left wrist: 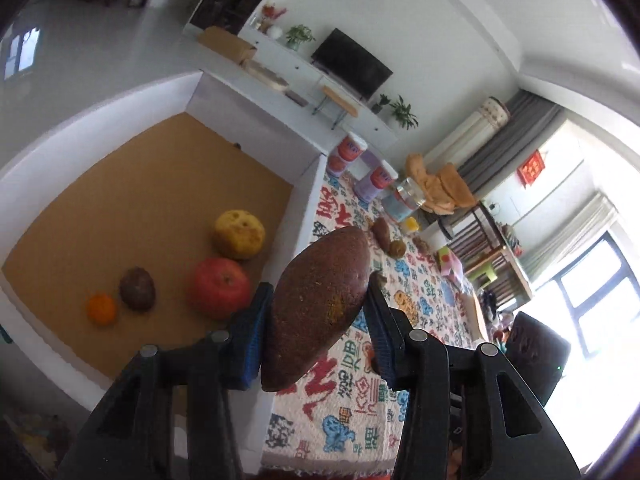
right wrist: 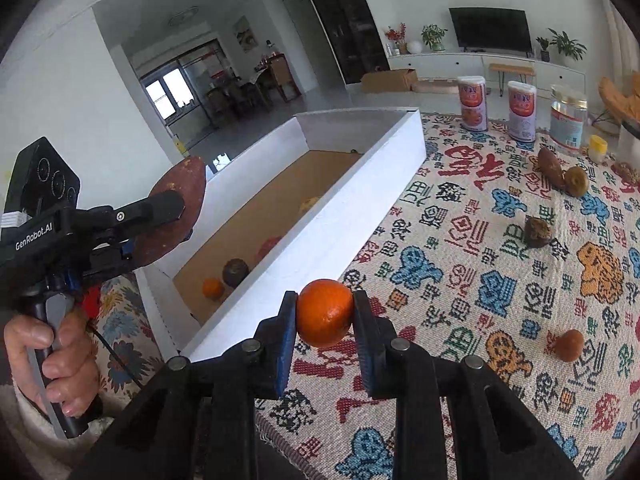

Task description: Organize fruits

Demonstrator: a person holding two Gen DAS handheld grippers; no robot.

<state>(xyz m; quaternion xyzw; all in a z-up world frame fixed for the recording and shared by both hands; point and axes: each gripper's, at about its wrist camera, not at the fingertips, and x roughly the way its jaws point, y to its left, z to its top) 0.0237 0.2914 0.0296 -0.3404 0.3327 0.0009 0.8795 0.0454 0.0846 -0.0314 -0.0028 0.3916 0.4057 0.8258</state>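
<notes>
**A:** While the left wrist view is up, what does that left claw (left wrist: 318, 312) have?

**B:** It is pinching a long brown sweet potato (left wrist: 316, 304), blue pads pressed on both its flanks, at the centre of the frame. The white box (left wrist: 120, 108) with the tan floor fills the left half; in it lie a red apple (left wrist: 219, 286), a yellow fruit (left wrist: 239, 234), a dark brown fruit (left wrist: 137, 289) and a small orange fruit (left wrist: 101, 309). The patterned cloth (left wrist: 360, 400) covers the desk at lower right.

**A:** So how should the drop go?

**B:** I'd carry the potato over the box wall towards the bare tan patch in the upper part of the box, clear of the apple, and lower it before spreading the pads. It is long and held near its middle, so it may swing as the grip loosens.

**A:** And the right wrist view?

**B:** The right claw (right wrist: 325, 314) is pinching a mandarin (right wrist: 325, 313) at bottom centre, above the cloth and just beside the box's near wall (right wrist: 340, 216). At left, a hand (right wrist: 48, 364) holds the other tool with the potato (right wrist: 176, 208) raised near the box's end.

**A:** Risk there?

**B:** Both loads head for one box, so I'd stagger them. A round mandarin rolls; set it low. Several brown fruits (right wrist: 538, 232) remain on the cloth at right.
</notes>
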